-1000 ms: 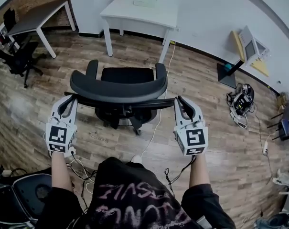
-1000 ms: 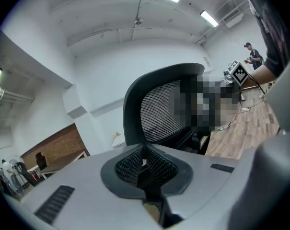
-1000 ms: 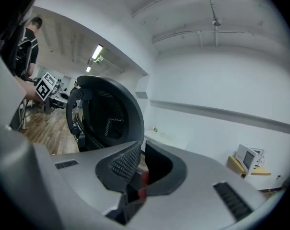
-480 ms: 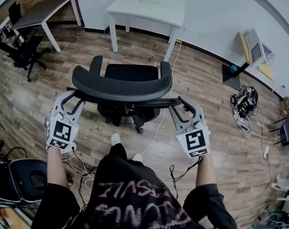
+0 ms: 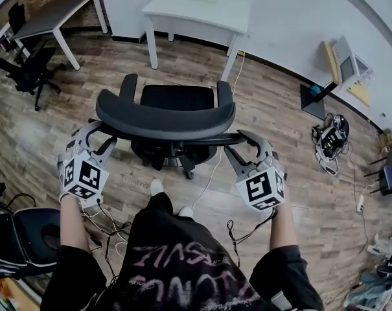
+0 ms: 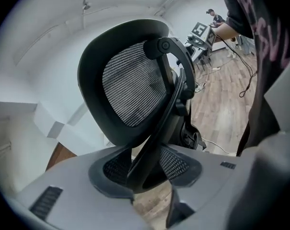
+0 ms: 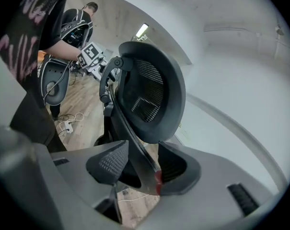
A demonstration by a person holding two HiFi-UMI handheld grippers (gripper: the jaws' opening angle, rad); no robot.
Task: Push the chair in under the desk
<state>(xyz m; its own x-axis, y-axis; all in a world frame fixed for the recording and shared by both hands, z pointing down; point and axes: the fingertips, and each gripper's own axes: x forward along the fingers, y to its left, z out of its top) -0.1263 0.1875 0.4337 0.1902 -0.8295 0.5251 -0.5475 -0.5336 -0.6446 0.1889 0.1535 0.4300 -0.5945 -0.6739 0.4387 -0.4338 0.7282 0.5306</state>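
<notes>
Presently, head view, chair location: the chair [image 5: 166, 116] stands on the wood floor [image 5: 280, 109] facing the white desk [image 5: 196, 8], well apart from it, with bare floor between.
Head view, grippers: the left gripper [image 5: 95, 138] and right gripper [image 5: 242, 146] sit at opposite ends of the black crossbar [image 5: 176, 140] behind the backrest.
Head view, handling (judgement): a caster chair should roll freely on this floor. It is moderately heavy and has a stiff frame. The seat can swivel, so uneven force would turn it rather than advance it. A white cable [image 5: 208, 173] lies near the base and could snag a caster.
Left gripper view, fingers: apart, having just been opening, and not clamped.
Left gripper view, chair relative to fingers: a black frame strut [image 6: 154, 143] runs between the two pads [image 6: 113, 166], and the mesh back [image 6: 130, 90] rises beyond.
Right gripper view, fingers: apart, likewise just been opening, with no grip.
Right gripper view, chair relative to fingers: the strut [image 7: 135, 152] passes between the pads [image 7: 109, 162], closer to the right-hand pad. Whether it touches that pad cannot be told.
Hold point (judgement): take the rigid frame at both ends symmetrically. Avoid the mesh, which would yield.
</notes>
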